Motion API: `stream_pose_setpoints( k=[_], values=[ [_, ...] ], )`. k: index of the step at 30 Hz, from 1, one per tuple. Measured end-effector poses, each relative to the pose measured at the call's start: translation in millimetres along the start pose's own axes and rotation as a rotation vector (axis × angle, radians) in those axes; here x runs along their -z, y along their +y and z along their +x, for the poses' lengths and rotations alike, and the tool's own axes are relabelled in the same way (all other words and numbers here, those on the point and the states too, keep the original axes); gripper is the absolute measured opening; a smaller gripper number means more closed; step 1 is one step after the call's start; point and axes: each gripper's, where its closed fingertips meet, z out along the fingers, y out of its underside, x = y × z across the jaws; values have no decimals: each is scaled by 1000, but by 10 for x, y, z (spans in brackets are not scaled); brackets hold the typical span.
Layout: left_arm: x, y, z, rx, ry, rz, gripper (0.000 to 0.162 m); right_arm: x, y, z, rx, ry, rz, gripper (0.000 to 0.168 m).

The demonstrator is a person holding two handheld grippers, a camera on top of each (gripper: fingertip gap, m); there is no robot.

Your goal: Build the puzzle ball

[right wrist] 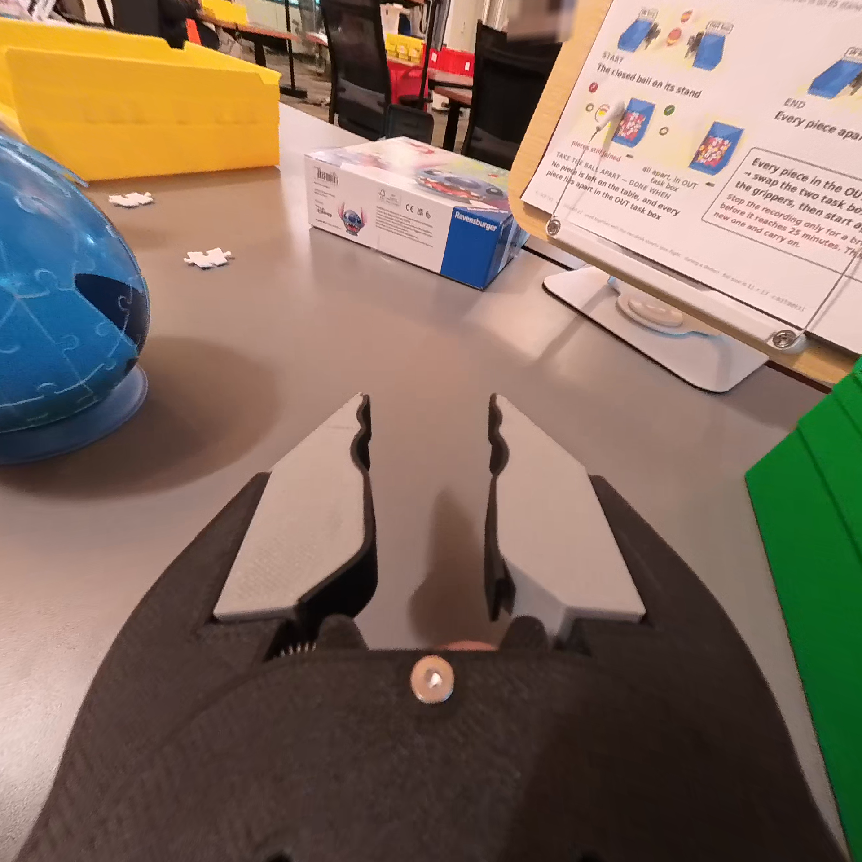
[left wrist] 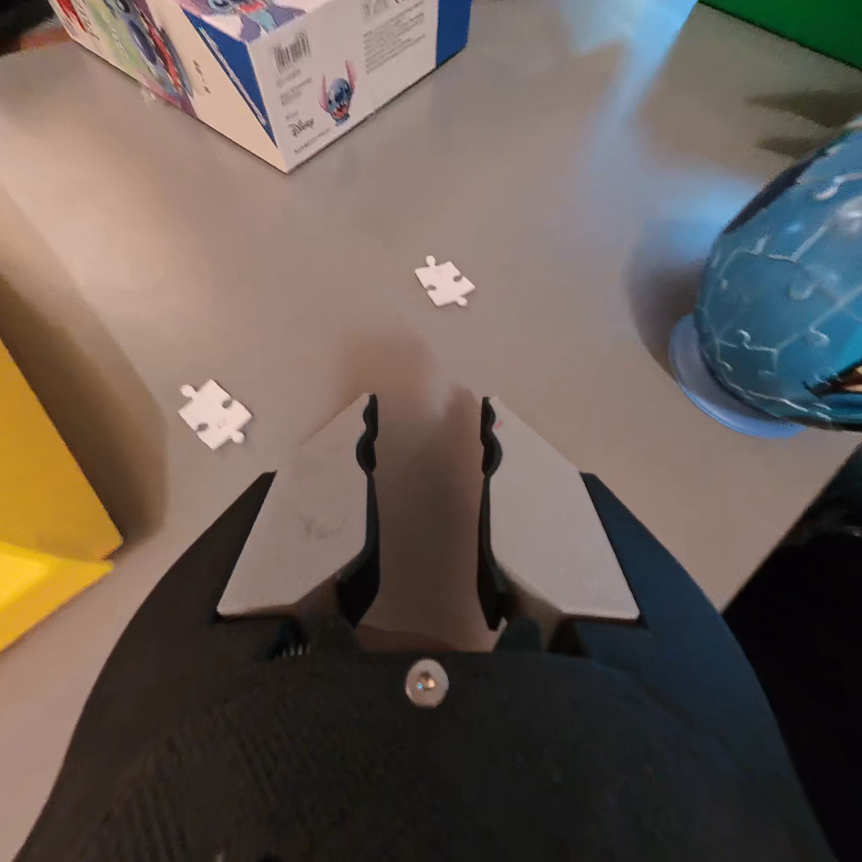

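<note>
Grey tabletop (left wrist: pixel 513 196) carries everything. Yellow bin (right wrist: pixel 140 107) sits at its far left, green bin (right wrist: pixel 816 536) at right, an instruction board on a white stand (right wrist: pixel 653 336) behind. The puzzle box (right wrist: pixel 410 210) lies flat near the middle back.

Puzzle ball (right wrist: pixel 60 303), blue, stands on its round blue stand (right wrist: pixel 93 420) at the left of the right wrist view and at the right edge of the left wrist view. The shell looks mostly assembled; any gap is not visible from here. Likely a light, hollow shell of stiff curved plastic pieces with a smooth, slippery surface; a hard squeeze could pop joints, so steadying it low near the stand seems safest.

Two loose pieces lie white side up on the tabletop, apart from each other: the far piece (left wrist: pixel 444 281) and the near piece (left wrist: pixel 214 414). They are thin, light and rigid, lying flat, so hard to pinch from above; an edge grip across opposite sides, clear of the tabs, seems best.

Left hand-held gripper (left wrist: pixel 429 410) is released, jaws parted, empty, hovering between the pieces. Right hand-held gripper (right wrist: pixel 429 410) is also released and empty, just right of the ball.
</note>
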Motion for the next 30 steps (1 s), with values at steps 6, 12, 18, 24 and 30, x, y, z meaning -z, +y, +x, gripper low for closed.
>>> stream_pose_setpoints(
  k=[6,12,18,24,30],
  values=[
    [-10,-193,-178,-127,2,-43,42,-12,16,27,-18,8,-12,50],
    [125,-268,-540,-194,-57,-118,45,-12,22,71,-68,2,-13,50],
    [224,-224,-823,-206,-103,-201,41,-38,45,69,-72,-3,-32,48],
    [-41,-73,-850,-103,-146,-299,34,-43,41,45,-32,8,-31,48],
    [-116,-34,-1013,-93,-362,-281,29,-14,5,39,-29,6,-1,47]
  ],
)
